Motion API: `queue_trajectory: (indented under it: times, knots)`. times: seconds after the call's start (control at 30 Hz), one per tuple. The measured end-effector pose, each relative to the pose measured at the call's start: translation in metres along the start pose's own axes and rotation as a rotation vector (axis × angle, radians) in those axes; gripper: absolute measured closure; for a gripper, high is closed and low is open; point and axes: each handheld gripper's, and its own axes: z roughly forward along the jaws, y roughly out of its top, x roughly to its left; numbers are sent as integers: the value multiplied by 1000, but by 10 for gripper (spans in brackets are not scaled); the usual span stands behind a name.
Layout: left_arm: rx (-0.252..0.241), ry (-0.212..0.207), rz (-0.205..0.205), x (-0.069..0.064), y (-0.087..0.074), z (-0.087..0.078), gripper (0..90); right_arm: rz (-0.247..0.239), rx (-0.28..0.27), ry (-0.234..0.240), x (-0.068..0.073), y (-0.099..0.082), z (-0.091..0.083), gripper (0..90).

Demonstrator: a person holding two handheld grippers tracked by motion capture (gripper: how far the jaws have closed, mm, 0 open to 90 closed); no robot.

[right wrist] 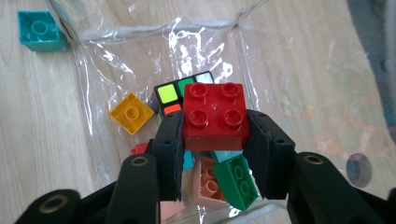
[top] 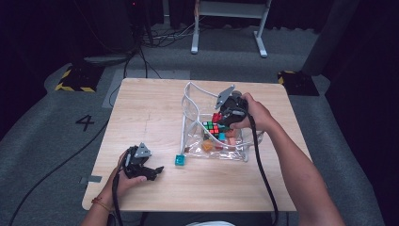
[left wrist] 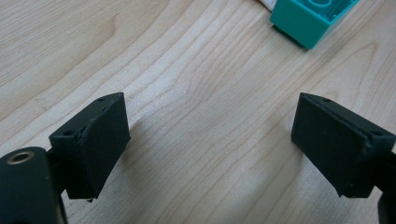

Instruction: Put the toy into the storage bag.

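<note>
— What has the right hand-held gripper point(right wrist: 214, 140) got?

— Its jaws pinch a red brick point(right wrist: 215, 114), studs up, above the clear plastic bag point(top: 193, 101) in the middle of the worktop point(top: 150, 113). Under it lie a puzzle cube point(right wrist: 170, 95), a yellow brick point(right wrist: 131, 112) and a green brick point(right wrist: 237, 179).

— And the left one?

— The left hand-held gripper point(left wrist: 210, 140) rests low at the near left, jaws spread over bare wood. A teal brick point(left wrist: 308, 18) sits just beyond it, outside the bag.

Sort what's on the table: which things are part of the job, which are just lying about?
In the job:
red four-stud plastic brick, clamped in the right gripper
clear plastic bag
teal plastic brick

Lying about:
black cable on the floor
white metal table frame
</note>
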Motion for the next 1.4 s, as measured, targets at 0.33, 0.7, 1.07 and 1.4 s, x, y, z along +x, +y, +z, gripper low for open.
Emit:
queue_trajectory:
  times: [0.33,0.7,1.07,1.4]
  knots:
    - [1,-1,0,0,0,0,116,5,165,15,-2,-11,9,592]
    - [1,-1,0,0,0,0,116,43,239,4,-7,-42,-12,592]
    - [1,-1,0,0,0,0,116,97,171,-7,-11,-66,-31,591]
    - [2,-1,1,0,0,0,116,164,-12,-9,-5,-76,-50,477]
